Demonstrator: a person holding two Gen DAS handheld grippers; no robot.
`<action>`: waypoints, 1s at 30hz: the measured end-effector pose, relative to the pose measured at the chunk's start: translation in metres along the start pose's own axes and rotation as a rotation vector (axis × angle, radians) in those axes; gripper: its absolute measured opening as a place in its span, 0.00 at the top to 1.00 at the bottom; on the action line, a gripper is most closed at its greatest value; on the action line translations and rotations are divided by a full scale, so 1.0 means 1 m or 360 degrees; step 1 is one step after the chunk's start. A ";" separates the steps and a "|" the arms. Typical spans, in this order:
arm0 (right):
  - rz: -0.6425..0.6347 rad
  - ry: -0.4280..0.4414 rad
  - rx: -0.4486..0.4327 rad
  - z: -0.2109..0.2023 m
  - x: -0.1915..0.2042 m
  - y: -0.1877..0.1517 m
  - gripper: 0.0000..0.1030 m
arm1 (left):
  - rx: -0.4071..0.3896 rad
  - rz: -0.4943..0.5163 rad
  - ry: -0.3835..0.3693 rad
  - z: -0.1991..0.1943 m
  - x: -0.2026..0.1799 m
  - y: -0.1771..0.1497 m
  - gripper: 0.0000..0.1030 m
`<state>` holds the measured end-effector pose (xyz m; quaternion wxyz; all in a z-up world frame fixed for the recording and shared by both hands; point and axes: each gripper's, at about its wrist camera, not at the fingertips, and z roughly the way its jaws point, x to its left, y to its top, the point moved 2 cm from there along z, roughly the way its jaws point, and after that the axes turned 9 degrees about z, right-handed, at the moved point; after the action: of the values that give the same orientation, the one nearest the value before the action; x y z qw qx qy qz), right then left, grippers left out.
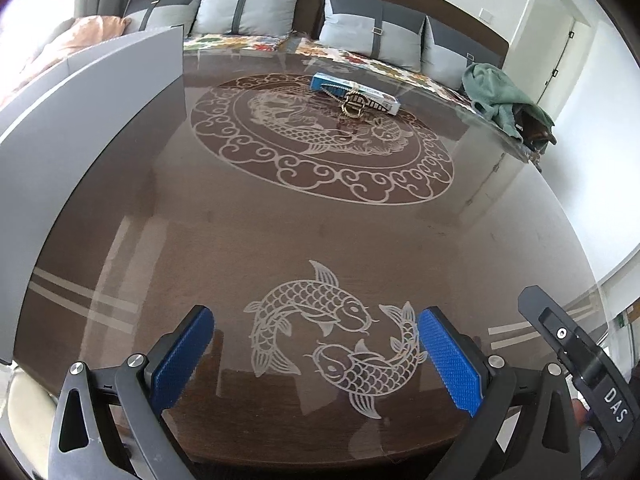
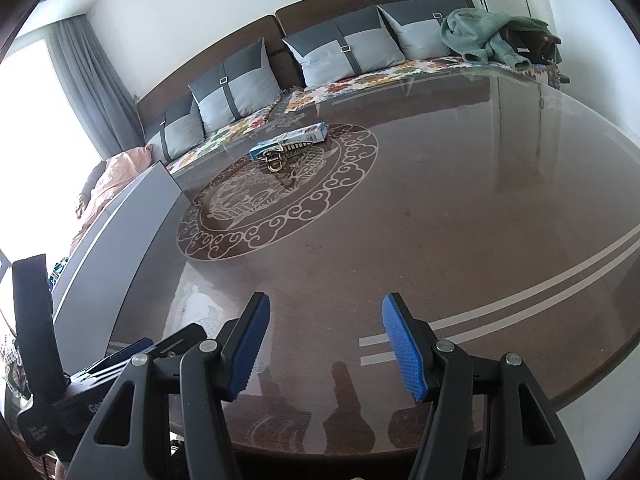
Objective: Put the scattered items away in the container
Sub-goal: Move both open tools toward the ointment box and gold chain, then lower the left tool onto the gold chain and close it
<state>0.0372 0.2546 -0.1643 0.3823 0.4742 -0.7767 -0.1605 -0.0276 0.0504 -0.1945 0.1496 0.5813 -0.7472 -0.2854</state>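
Observation:
A blue and white carton (image 1: 356, 89) lies at the far side of the round brown table (image 1: 320, 232). A gold chain with a metal buckle (image 1: 353, 105) rests against its near side. Both also show in the right wrist view, the carton (image 2: 290, 139) behind the buckle (image 2: 276, 161). A tall grey container wall (image 1: 92, 128) stands on the table's left; in the right wrist view the grey container (image 2: 120, 236) is also at left. My left gripper (image 1: 316, 316) is open over the etched fish, nothing between its blue pads. My right gripper (image 2: 326, 301) is open and empty near the front edge.
A green cloth (image 1: 505, 94) is heaped at the table's far right edge. A sofa with grey cushions (image 1: 256, 10) runs behind the table. The black handle of the right-hand tool (image 1: 580, 364) shows at the lower right of the left wrist view.

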 end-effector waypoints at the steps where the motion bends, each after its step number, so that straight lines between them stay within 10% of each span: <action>1: -0.0003 0.0003 -0.0005 -0.002 0.000 0.000 0.42 | -0.0003 0.0005 0.0001 0.000 -0.001 0.000 0.00; 22: 0.0027 0.0082 0.0004 0.008 0.003 0.000 0.42 | -0.0054 -0.0010 0.0038 -0.011 0.006 0.004 0.00; 30: 0.0099 0.0100 0.0030 0.014 -0.007 0.003 0.42 | -0.0022 -0.0059 -0.0057 0.006 0.011 0.079 0.00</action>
<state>0.0273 0.2605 -0.1749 0.4068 0.4582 -0.7801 -0.1264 -0.0957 0.0536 -0.1530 0.1348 0.5888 -0.7369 -0.3036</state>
